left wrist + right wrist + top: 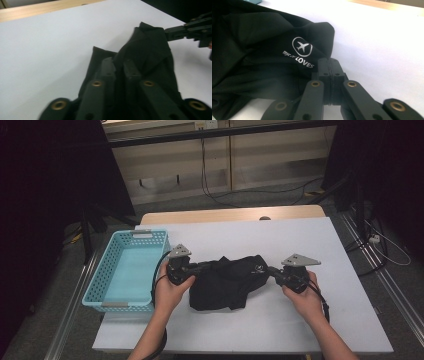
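Note:
A black cloth (225, 282) with a white airplane logo (300, 50) lies bunched in the middle of the white table (300, 235). My left gripper (200, 267) holds the cloth's left end. In the left gripper view its jaws (118, 66) stand close together with a fold of the black cloth (150, 47) pinched between them. My right gripper (272, 270) grips the cloth's right end. Its jaws (329, 62) are pressed together on the edge of the cloth (262, 50). The cloth hangs slightly stretched between the two grippers.
A light blue plastic basket (97, 280) stands empty at the table's left edge, just beside my left hand. A wooden strip (230, 214) runs along the table's far edge. Cables lie on the floor beyond it.

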Demonstrator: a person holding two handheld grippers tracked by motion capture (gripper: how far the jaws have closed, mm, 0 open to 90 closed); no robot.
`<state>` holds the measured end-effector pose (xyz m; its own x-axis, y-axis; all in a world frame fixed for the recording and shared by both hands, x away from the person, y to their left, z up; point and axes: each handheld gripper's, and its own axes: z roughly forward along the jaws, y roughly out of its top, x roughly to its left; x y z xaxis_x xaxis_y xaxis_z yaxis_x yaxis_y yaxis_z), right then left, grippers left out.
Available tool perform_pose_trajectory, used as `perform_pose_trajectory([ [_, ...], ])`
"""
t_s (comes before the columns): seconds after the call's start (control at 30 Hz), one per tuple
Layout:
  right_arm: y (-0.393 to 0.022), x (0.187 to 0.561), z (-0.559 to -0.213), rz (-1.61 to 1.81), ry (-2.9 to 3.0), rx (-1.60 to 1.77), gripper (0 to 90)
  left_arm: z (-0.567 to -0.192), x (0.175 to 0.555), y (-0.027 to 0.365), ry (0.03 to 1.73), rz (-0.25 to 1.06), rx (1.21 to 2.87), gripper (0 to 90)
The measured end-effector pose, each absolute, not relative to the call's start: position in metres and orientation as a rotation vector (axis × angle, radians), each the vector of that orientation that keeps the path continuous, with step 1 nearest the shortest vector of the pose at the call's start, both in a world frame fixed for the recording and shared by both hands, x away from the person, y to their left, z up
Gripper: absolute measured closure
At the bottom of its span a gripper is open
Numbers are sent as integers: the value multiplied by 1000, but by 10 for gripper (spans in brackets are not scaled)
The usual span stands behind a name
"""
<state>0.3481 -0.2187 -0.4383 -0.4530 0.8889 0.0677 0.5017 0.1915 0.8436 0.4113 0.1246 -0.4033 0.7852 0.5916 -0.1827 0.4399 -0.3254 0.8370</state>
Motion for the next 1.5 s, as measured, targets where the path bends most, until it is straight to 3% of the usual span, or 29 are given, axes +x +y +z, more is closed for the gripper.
perform_pose_trajectory([
  [0.13, -223, 348, -440, 1156, 2031, 1305, 900, -405, 411, 123, 754, 195, 1954, 464],
  [0.33, -225, 348, -444, 1135, 2047, 1324, 900, -399, 401, 113, 658, 196, 1975, 318],
  [0.83, -231, 346, -445, 1125, 2035, 1342, 900, -412, 377, 99, 566, 109, 2080, 282],
  [1.13, -232, 345, -447, 1124, 2036, 1349, 900, -429, 369, 89, 559, 65, 2132, 384],
  [1.33, -232, 345, -448, 1120, 2040, 1357, 899, -440, 368, 86, 555, 17, 2213, 682],
  [1.5, -232, 346, -449, 1111, 2049, 1357, 899, -445, 366, 81, 551, -35, 2254, 823],
])
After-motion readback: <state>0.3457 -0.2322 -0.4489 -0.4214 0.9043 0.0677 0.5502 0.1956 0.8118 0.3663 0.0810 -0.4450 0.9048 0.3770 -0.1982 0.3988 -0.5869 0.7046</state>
